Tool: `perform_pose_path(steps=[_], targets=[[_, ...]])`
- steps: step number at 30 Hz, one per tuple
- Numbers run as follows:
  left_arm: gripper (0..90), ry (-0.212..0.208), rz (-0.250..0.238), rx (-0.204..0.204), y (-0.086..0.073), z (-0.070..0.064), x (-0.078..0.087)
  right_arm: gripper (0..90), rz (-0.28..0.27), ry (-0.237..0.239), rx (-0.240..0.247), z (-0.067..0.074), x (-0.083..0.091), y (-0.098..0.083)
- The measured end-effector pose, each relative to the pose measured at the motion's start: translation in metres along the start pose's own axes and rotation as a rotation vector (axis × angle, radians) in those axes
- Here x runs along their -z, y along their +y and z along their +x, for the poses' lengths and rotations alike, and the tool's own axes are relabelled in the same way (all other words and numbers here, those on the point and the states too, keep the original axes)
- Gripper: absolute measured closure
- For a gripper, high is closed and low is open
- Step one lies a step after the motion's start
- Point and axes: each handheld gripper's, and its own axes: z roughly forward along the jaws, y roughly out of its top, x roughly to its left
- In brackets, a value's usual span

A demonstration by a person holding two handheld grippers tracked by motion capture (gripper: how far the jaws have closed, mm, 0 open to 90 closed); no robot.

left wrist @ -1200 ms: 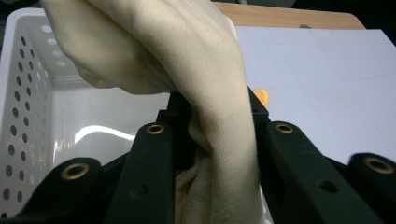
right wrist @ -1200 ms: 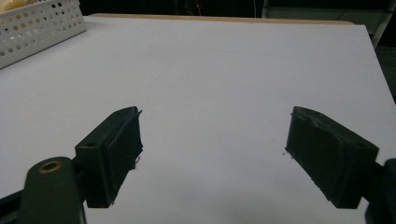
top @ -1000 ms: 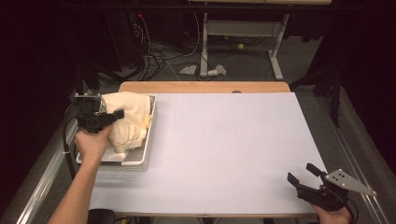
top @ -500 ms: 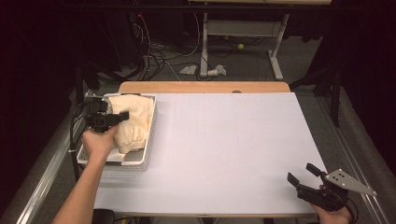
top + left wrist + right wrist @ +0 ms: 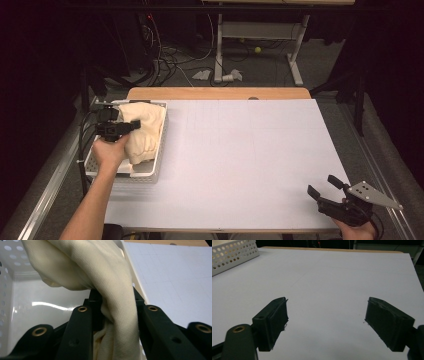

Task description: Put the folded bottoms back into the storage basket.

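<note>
Cream knitted cloth [image 5: 117, 300] runs down between the two black fingers [image 5: 80, 325] of the left gripper [image 5: 116, 298] in the left gripper view, filling the narrow gap at centre frame; the jaws are clamped tight on a fold of it, one finger on each side, and more of the fabric bulges up and to the upper left above the tips. In the high view the same cloth [image 5: 145, 132] sits at the left of the frame, heaped in a white perforated basket [image 5: 145, 175], with the left gripper [image 5: 131, 126] on the cloth's left part and the person's left hand [image 5: 111, 150] just below it. One cloth and one basket can be counted.

Farther out, the basket rests at the left edge of one white table [image 5: 250, 160]. At the lower right of the high view the right gripper [image 5: 325, 186] is held at the table's near corner, well apart from the cloth. In the right gripper view its two pads [image 5: 278, 320] stand wide apart with bare tabletop between them, and a corner of the basket [image 5: 234, 252] shows at the upper left.
</note>
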Motion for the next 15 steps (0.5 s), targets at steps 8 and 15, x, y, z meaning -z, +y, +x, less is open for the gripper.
perform_pose_path(steps=[8, 15], targets=[[69.5, 0.023, 0.014, -0.003, 0.002, -0.001, -0.007, 18.6, 0.001, 0.002, 0.002, 0.000, 0.000, 0.000], [67.9, 0.042, 0.032, 0.004, 0.002, 0.000, -0.017, 18.6, 0.004, 0.007, 0.010, 0.000, 0.000, 0.000]])
